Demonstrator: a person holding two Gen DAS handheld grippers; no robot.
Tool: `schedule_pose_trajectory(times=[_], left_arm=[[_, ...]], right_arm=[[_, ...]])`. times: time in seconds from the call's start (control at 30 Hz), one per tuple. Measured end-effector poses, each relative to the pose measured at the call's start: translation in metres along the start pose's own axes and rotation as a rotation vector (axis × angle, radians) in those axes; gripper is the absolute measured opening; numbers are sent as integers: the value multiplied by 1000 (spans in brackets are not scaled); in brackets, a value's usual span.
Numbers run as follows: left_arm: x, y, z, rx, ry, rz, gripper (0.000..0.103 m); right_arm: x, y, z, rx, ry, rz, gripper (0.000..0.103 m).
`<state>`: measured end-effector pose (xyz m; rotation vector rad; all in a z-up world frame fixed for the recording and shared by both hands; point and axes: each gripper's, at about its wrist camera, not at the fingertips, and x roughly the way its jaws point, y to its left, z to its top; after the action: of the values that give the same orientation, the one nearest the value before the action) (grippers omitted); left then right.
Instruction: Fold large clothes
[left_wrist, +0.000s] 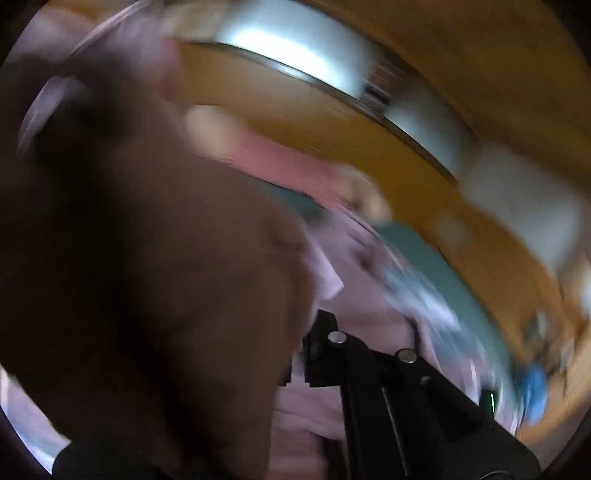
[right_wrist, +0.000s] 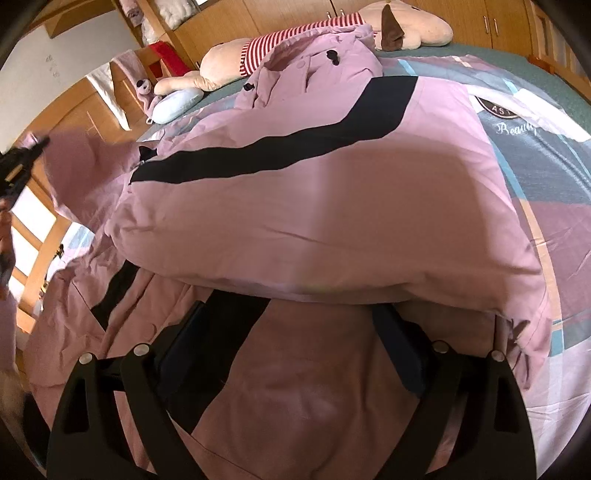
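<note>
A large lilac padded coat (right_wrist: 314, 192) with a black diagonal stripe lies across the bed, its hood (right_wrist: 325, 62) toward the far side. My right gripper (right_wrist: 295, 306) is open, its fingers (right_wrist: 399, 343) spread wide and reaching under a folded-over edge of the coat. My left gripper (right_wrist: 18, 162) shows at the far left of the right wrist view, holding a raised lilac sleeve (right_wrist: 85, 173). The left wrist view is blurred; dark lilac cloth (left_wrist: 147, 277) covers most of it and only the right finger (left_wrist: 325, 354) shows against the cloth.
The bed has a patterned cover (right_wrist: 535, 155) of grey, blue and mauve. Plush toys (right_wrist: 406, 26) and a small blue pillow (right_wrist: 177, 103) lie along the far side. Wooden cabinets (right_wrist: 280, 14) stand behind, and a wooden floor (left_wrist: 369, 147) shows in the left wrist view.
</note>
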<state>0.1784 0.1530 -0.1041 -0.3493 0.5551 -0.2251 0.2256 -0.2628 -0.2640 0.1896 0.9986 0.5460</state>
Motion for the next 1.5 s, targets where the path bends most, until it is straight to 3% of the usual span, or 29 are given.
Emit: schedule_pose_trajectory(times=[0.03, 0.1, 0.2, 0.27, 0.3, 0.33, 0.43, 0.53, 0.67, 0.8, 0.9, 1.1, 1.5], left_arm=[[17, -39, -17, 90, 73, -60, 3], [47, -98, -57, 245, 225, -111, 3], [69, -148, -115, 394, 359, -103, 13], [70, -155, -134, 412, 379, -82, 30], [67, -152, -137, 415, 362, -51, 56], [63, -148, -136, 416, 337, -14, 75], [50, -131, -123, 375, 270, 25, 79], [42, -114, -113, 329, 206, 114, 79], [34, -111, -106, 371, 122, 246, 79], [31, -121, -105, 433, 79, 335, 89], [35, -129, -105, 482, 78, 367, 92], [39, -134, -109, 518, 72, 411, 92], [41, -133, -110, 531, 75, 431, 93]], right_arm=[[-3, -5, 2, 40, -2, 19, 90], [-11, -18, 7, 138, -13, 60, 90], [-28, -44, 11, 316, -61, 141, 90], [-40, -59, 12, 404, -99, 152, 90], [-45, -66, 12, 438, -104, 137, 90], [-46, -71, 12, 465, -102, 154, 90], [-50, -75, 9, 510, -124, 191, 90], [-55, -71, 9, 504, -151, 237, 90], [-62, -68, 6, 522, -188, 264, 90], [-48, -58, 12, 472, -105, 274, 90], [-42, -43, 13, 402, -76, 250, 90], [-42, -31, 20, 364, -50, 311, 82], [-77, -51, 22, 435, -228, 296, 82]])
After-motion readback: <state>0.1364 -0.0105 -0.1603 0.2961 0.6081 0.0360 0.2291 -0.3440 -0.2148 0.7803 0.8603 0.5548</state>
